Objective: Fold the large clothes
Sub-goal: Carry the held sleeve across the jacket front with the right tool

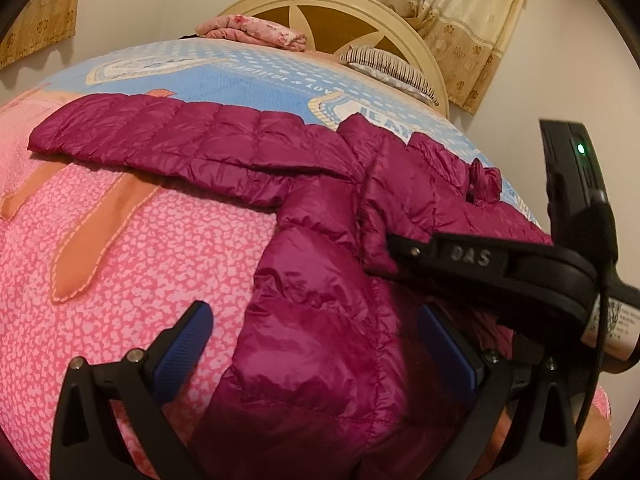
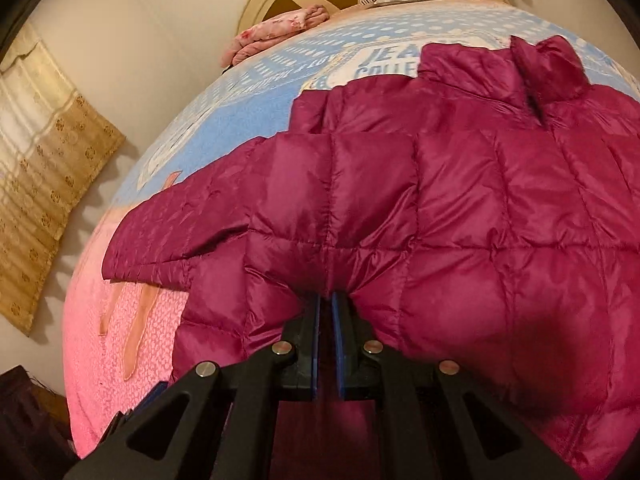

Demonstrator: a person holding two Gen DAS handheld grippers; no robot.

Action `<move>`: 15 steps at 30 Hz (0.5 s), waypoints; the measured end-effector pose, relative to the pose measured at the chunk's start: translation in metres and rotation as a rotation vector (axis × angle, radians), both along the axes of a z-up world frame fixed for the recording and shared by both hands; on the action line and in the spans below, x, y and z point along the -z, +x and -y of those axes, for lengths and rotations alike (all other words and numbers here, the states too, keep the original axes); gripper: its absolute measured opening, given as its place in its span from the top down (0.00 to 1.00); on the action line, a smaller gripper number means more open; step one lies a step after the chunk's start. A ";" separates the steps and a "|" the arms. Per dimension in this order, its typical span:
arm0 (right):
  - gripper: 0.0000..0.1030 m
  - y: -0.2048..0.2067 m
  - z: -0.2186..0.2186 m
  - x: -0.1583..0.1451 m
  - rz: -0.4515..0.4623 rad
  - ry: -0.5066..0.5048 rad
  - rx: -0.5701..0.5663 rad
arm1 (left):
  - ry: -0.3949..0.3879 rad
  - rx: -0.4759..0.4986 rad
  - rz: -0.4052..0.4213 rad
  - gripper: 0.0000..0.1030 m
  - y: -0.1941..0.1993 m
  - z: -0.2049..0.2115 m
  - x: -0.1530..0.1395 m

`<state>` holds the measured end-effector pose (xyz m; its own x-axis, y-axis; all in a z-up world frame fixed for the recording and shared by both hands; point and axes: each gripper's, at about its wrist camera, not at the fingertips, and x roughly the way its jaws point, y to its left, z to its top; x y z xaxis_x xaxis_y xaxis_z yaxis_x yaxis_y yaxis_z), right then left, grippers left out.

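Note:
A magenta quilted puffer jacket (image 1: 320,280) lies on the bed, one sleeve (image 1: 160,136) stretched out to the left. My left gripper (image 1: 316,332) is open, its blue-padded fingers on either side of the jacket's near edge. The right gripper (image 1: 400,252) reaches in from the right and pinches the jacket's fabric. In the right wrist view the jacket (image 2: 460,200) fills the frame, collar (image 2: 528,60) at the far end. My right gripper (image 2: 326,300) is shut on a fold of the jacket's lower part.
The bed has a pink patterned cover (image 1: 140,260) and a blue printed blanket (image 1: 248,76). A folded pink cloth (image 1: 256,32) and a striped pillow (image 1: 388,66) lie by the cream headboard (image 1: 340,4). Curtains (image 1: 472,20) hang behind.

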<state>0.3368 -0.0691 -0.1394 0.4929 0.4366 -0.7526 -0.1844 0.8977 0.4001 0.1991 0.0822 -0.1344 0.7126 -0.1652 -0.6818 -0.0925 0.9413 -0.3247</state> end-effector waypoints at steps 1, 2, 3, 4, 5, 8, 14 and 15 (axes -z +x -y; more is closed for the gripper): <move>0.94 0.001 -0.001 -0.002 -0.005 0.007 0.001 | 0.002 0.000 -0.002 0.00 0.001 0.000 0.000; 0.94 0.002 -0.001 -0.008 -0.019 0.009 -0.006 | 0.004 0.001 -0.002 0.00 0.002 0.001 0.001; 0.94 0.002 0.003 -0.013 -0.042 0.018 -0.021 | 0.002 0.000 -0.001 0.00 0.002 0.001 0.001; 0.94 0.003 0.009 -0.023 -0.058 0.042 -0.032 | -0.001 0.000 0.001 0.00 0.001 0.001 0.001; 0.94 -0.001 0.020 -0.035 -0.042 0.085 -0.032 | 0.001 -0.001 -0.001 0.00 0.001 0.001 0.001; 0.94 -0.028 0.051 -0.083 0.132 0.071 -0.013 | 0.006 0.000 -0.003 0.00 0.001 0.002 0.001; 0.94 -0.060 0.168 -0.104 0.236 -0.263 0.346 | 0.016 -0.001 -0.007 0.00 0.001 0.002 0.001; 0.94 -0.058 0.191 -0.096 0.192 -0.242 0.401 | 0.019 -0.002 -0.009 0.00 0.001 0.002 0.001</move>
<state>0.2783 -0.2605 -0.0438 0.7256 0.0091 -0.6881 0.1439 0.9758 0.1647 0.2003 0.0800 -0.1350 0.7069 -0.1509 -0.6910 -0.0969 0.9471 -0.3059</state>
